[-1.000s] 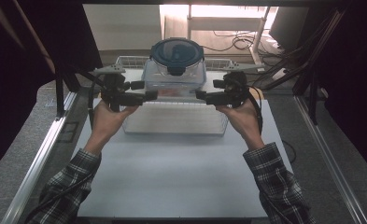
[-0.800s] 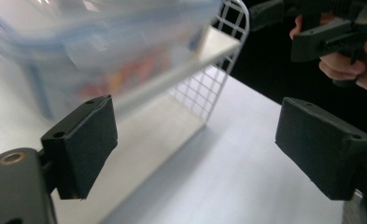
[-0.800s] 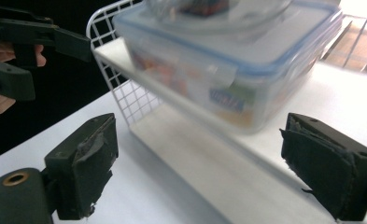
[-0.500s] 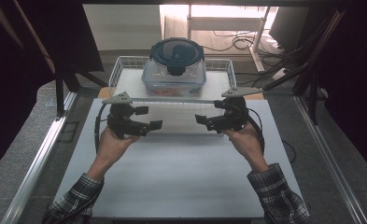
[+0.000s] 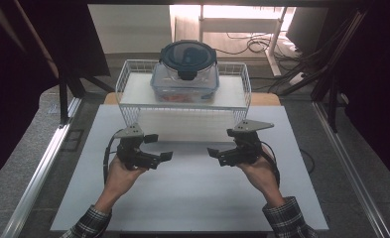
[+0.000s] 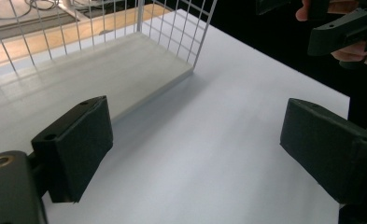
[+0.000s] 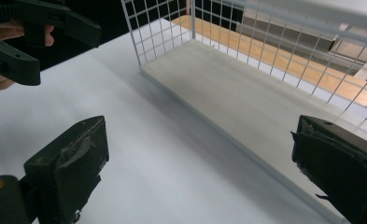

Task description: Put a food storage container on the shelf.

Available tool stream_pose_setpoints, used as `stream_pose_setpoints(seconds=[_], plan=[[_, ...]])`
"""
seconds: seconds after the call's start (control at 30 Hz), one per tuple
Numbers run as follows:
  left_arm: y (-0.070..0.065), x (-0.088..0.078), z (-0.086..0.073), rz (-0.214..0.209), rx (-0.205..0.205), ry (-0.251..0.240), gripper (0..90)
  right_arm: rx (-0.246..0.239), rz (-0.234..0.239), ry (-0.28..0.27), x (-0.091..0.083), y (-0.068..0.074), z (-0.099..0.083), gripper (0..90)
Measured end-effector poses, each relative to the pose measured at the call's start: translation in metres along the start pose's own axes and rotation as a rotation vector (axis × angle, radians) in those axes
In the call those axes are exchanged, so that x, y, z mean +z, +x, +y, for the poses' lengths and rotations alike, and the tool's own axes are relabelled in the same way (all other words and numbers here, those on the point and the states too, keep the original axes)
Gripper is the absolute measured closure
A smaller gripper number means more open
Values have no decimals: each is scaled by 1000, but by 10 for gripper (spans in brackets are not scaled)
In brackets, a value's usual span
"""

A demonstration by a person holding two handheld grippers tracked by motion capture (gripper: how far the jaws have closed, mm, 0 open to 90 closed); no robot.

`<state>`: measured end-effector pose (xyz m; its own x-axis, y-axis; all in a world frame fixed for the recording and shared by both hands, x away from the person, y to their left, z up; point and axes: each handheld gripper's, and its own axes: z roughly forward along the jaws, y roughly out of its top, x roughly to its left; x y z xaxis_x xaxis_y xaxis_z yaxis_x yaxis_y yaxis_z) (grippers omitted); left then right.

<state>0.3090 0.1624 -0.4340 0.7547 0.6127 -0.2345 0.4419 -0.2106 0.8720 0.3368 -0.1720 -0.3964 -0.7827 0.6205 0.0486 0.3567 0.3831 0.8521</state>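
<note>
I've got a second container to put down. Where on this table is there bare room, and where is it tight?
The white tabletop is bare between the left gripper and right gripper, and nearer the person. The lower shelf of the wire rack is bare too. The top shelf is crowded in the middle by the lidded container; only its ends are free.

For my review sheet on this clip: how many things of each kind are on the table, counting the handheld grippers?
Wire rack: 1
Lidded clear container on top of it: 1
Handheld grippers, left gripper and right gripper, both open and holding nothing: 2
Total: 4
</note>
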Motion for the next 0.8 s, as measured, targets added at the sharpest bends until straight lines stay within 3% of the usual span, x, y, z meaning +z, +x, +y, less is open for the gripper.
stream_pose_setpoints(seconds=[0.5, 0.6, 0.8], plan=[[-8, -1, -37, 9, 3, 37, 51, 4, -14, 32, -3, 10, -35, 15], [-13, -2, -49, 28, 21, 51, 42, 4, -12, 36, -4, 15, -42, 15], [-14, -5, -67, 48, 9, 72, 33, 11, -8, 41, -4, 20, -60, 15]])
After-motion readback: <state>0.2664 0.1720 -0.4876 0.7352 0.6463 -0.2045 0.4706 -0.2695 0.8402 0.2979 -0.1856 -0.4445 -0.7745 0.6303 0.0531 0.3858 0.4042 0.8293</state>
